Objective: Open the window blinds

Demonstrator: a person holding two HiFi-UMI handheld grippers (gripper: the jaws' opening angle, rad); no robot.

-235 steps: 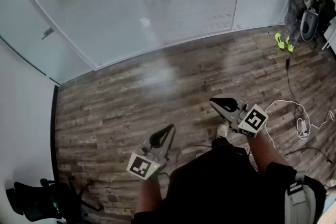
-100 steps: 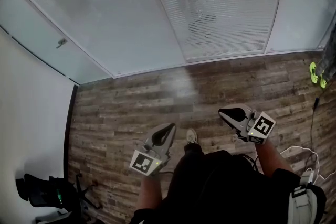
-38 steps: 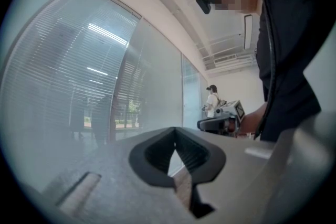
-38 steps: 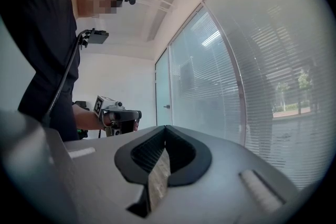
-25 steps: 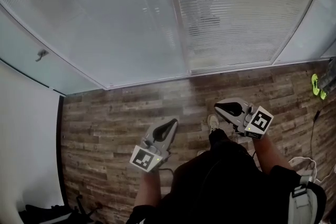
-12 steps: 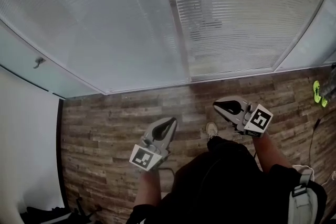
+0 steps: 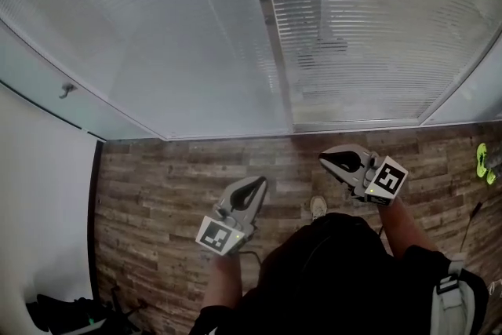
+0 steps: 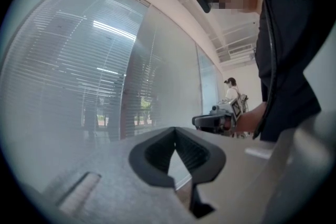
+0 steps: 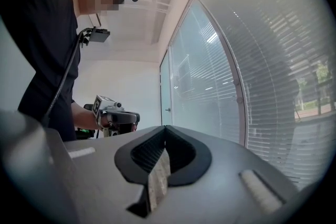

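- The window blinds (image 7: 369,20) hang straight ahead, apparently behind reflective glass. Their slats are turned shut across the panels on either side of a pale mullion (image 7: 272,27), and they are well apart from both grippers.
- No cord, wand or knob shows in any view. I judge the step in hand to be the approach and the hunt for the control, probably along the mullion or a panel edge.
- The left gripper (image 7: 259,183) is held level over the wood-plank floor (image 7: 157,176). Its jaws are together with nothing between them.
- The right gripper (image 7: 325,159) is also level and pressed closed on nothing.
- To do it well, come up square to the glass and find the control before reaching. Then part the jaws of one gripper only.
- Keep the idle gripper clear of the pane — reflections there could pass for a fitting.
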